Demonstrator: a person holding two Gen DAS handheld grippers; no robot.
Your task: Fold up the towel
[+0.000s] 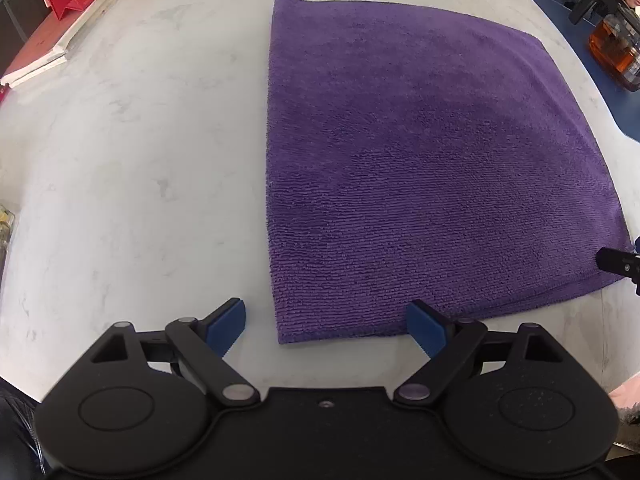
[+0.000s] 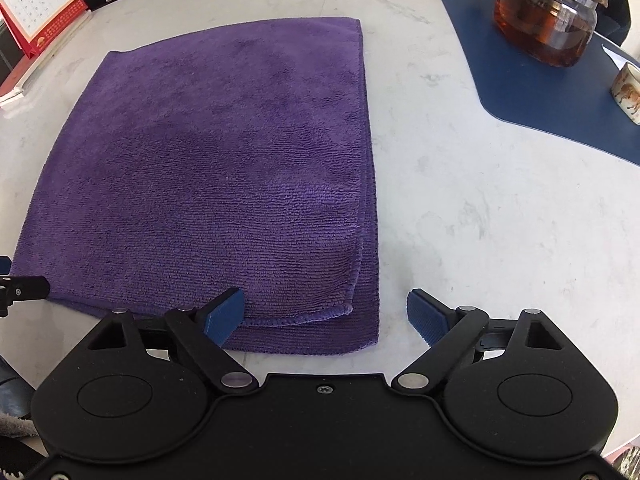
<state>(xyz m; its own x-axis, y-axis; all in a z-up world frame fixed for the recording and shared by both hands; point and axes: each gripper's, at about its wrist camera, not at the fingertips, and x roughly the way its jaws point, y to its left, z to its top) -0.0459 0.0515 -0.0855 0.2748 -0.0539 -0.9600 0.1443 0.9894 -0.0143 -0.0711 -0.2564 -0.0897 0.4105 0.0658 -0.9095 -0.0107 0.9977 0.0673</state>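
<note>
Between folds: towel (image 2: 208,184) already doubled, both tongs poised at its near corners.
Left tongs (image 1: 326,328) wide, empty; right tongs (image 2: 326,318) wide, empty; next, pinch both towel layers.

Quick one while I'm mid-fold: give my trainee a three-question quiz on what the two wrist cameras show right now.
1. True or false: the towel already lies in layers on the table.
2. Which near corner shows an upper layer lying short of the layer beneath: A, by the left gripper; B, by the right gripper?
3. What stands on the blue mat past the towel's right side?

Key
1. True: a hemmed upper edge lies over a lower layer.
2. B.
3. A glass teapot of brown tea, and a cup. Both grippers' jaws stand open, gripping nothing.
</note>
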